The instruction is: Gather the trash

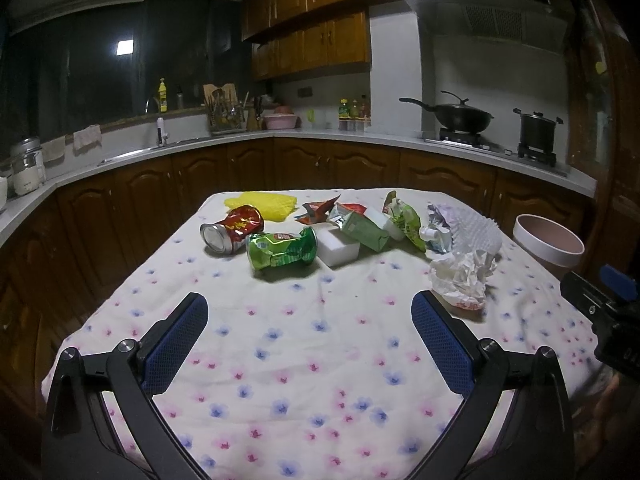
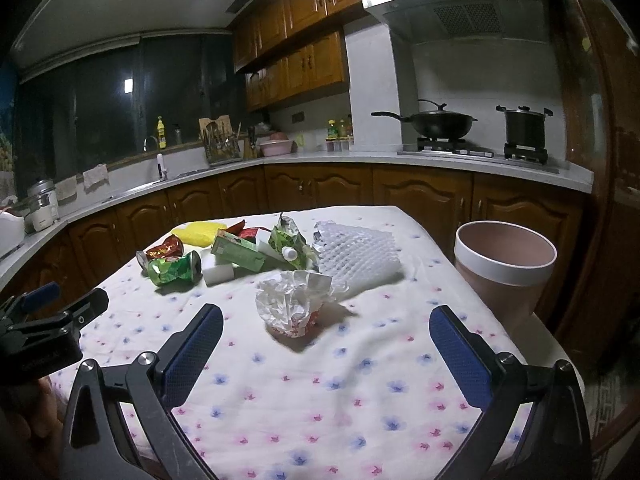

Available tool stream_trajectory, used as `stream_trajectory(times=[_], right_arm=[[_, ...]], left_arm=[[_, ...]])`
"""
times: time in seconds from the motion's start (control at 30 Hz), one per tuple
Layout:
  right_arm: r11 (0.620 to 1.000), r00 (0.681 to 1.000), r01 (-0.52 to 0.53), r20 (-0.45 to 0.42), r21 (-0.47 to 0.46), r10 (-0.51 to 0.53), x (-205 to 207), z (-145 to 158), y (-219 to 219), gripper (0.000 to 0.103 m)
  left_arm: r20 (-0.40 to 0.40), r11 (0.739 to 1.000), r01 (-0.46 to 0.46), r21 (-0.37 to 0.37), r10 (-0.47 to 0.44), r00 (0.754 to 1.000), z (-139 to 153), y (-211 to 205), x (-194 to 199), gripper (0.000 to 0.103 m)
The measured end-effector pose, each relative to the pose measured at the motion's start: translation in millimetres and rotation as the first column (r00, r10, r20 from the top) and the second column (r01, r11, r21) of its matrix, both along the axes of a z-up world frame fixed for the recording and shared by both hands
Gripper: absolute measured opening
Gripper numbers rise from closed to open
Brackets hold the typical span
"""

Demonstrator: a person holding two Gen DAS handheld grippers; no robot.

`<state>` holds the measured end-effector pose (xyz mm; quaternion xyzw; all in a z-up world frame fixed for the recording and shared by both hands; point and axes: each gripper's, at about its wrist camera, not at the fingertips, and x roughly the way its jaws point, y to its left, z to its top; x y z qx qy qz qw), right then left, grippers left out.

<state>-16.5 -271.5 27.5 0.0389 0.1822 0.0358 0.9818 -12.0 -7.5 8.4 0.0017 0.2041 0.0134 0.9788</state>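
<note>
Both my grippers hang spread wide and empty above the flowered tablecloth (image 1: pixel 320 360), the left gripper (image 1: pixel 310 312) aimed at the crushed green can (image 1: pixel 280 250) and the right gripper (image 2: pixel 326 328) just short of the crumpled white wrapper (image 2: pixel 292 304). Beyond them the trash lies across the table's far half: a red can (image 1: pixel 234 230) touching the green one, a white foam block (image 1: pixel 338 248), a green carton (image 1: pixel 362 232), snack bags, and white foam netting (image 2: pixel 360 256) behind the wrapper. Off the table's right edge stands the pink bin (image 2: pixel 504 268), open-topped.

We see two crushed cans (image 1: pixel 256 240) at the table's (image 1: pixel 320 360) far left, cartons and wrappers (image 1: pixel 372 224) to their right. A crumpled paper (image 2: pixel 292 304) lies nearer us, and a bin (image 2: pixel 504 272) stands off the right edge.
</note>
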Motion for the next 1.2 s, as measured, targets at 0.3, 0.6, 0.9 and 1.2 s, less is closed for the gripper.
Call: stream_trajectory(times=[0.3, 0.6, 0.9, 1.2], right_arm=[[1.0, 1.0, -0.005, 0.004, -0.002, 0.005, 0.3, 1.6, 6.0, 0.103], [1.0, 1.0, -0.011, 0.004, 0.002, 0.011, 1.1, 3.4, 6.2, 0.103], [1.0, 1.0, -0.01, 0.003, 0.004, 0.01, 1.0, 2.9, 5.0, 0.103], [1.0, 1.0, -0.01, 0.003, 0.005, 0.01, 1.4, 2.5, 5.1, 0.103]], left_arm=[[-0.008, 1.0, -0.008, -0.003, 0.008, 1.0, 0.5, 2.0, 1.7, 0.103], [-0.013, 1.0, -0.008, -0.003, 0.007, 1.0, -2.7, 1.7, 2.6, 0.103], [-0.019, 1.0, -0.013, -0.007, 0.012, 1.0, -5.4, 2.3, 4.7, 0.103], [-0.024, 1.0, -0.012, -0.007, 0.011, 1.0, -6.0, 2.7, 5.6, 0.103]])
